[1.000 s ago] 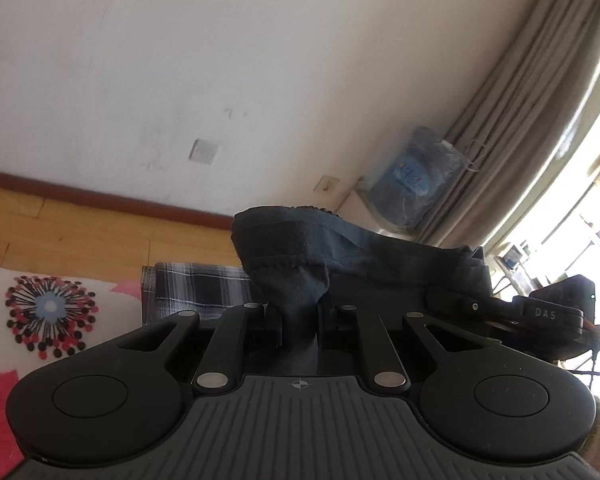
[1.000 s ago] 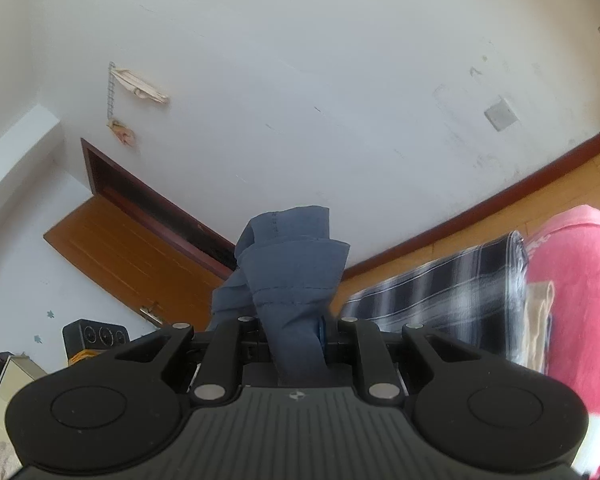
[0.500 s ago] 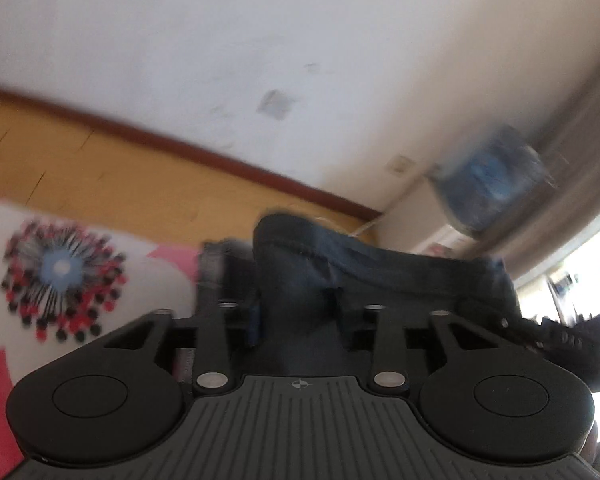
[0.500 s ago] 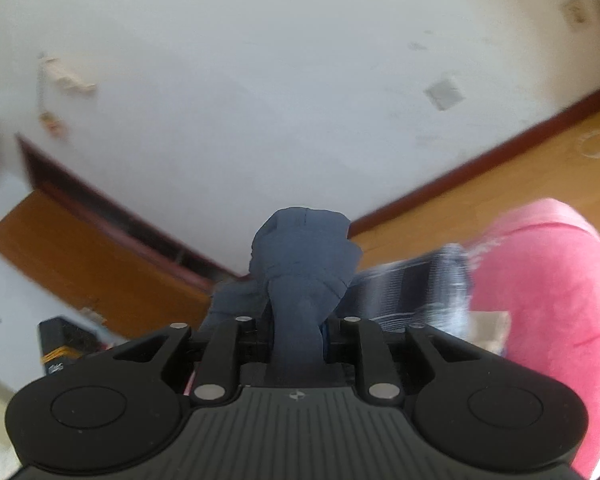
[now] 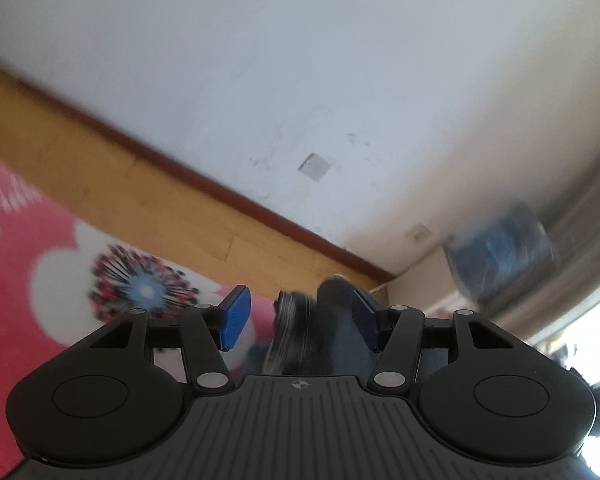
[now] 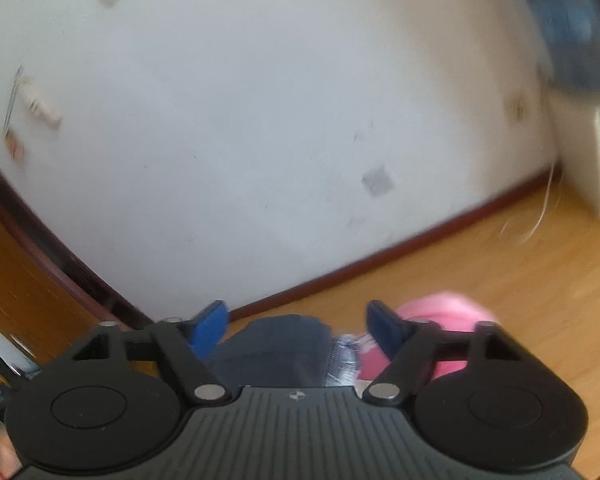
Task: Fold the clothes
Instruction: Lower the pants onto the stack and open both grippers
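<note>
Dark blue cloth (image 5: pixel 340 332) lies just ahead of and below our left gripper (image 5: pixel 298 320), off-centre toward its right jaw, beside a striped grey garment (image 5: pixel 288 328) that fills the middle of the gap. In the right wrist view the dark blue cloth (image 6: pixel 276 348) sits between the jaws of our right gripper (image 6: pixel 296 324), nearer the left one, with the striped garment (image 6: pixel 342 360) at its right edge. Both pairs of jaws stand wide and are opening; the blue pads press on nothing we can see, so the cloth looks released onto the pink floral blanket (image 5: pixel 28 240).

We judge its long axis runs across from 1 gripper to the other. Neither gripper is clearly nearer.

We count 2 grippers, 1 blue garment, 1 striped garment, 1 blanket.
</note>
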A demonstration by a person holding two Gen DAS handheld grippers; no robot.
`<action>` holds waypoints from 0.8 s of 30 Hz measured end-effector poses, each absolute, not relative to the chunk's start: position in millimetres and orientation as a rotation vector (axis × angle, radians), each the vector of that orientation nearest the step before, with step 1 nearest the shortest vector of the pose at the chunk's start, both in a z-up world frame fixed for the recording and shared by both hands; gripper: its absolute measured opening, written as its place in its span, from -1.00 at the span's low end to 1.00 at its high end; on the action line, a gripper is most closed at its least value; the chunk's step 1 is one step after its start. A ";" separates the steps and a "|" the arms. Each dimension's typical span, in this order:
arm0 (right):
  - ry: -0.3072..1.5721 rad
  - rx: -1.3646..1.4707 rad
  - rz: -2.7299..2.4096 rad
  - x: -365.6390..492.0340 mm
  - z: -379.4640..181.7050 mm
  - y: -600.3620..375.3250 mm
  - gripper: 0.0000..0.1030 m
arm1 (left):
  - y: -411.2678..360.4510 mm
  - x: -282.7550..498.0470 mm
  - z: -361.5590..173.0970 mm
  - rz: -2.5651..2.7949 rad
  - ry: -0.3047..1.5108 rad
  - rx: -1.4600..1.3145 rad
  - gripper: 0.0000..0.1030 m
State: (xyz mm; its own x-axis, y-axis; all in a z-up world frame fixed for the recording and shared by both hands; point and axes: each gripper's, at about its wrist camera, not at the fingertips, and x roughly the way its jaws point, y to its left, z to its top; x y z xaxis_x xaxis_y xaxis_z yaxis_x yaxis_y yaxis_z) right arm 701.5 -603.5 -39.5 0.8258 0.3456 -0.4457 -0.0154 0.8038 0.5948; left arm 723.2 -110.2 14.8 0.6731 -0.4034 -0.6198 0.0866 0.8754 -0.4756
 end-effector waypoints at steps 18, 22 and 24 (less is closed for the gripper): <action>1.012 0.308 0.425 469.4 23.3 -357.8 -0.12 | -36.1 462.7 71.2 -0.090 0.857 -0.308 0.35; 1.083 0.332 0.394 456.3 43.5 -307.6 -0.11 | -12.9 428.0 110.5 -0.112 0.786 -0.219 0.78; 1.116 0.354 0.360 446.7 62.5 -289.6 -0.11 | 0.1 417.8 130.9 -0.171 0.737 -0.229 0.94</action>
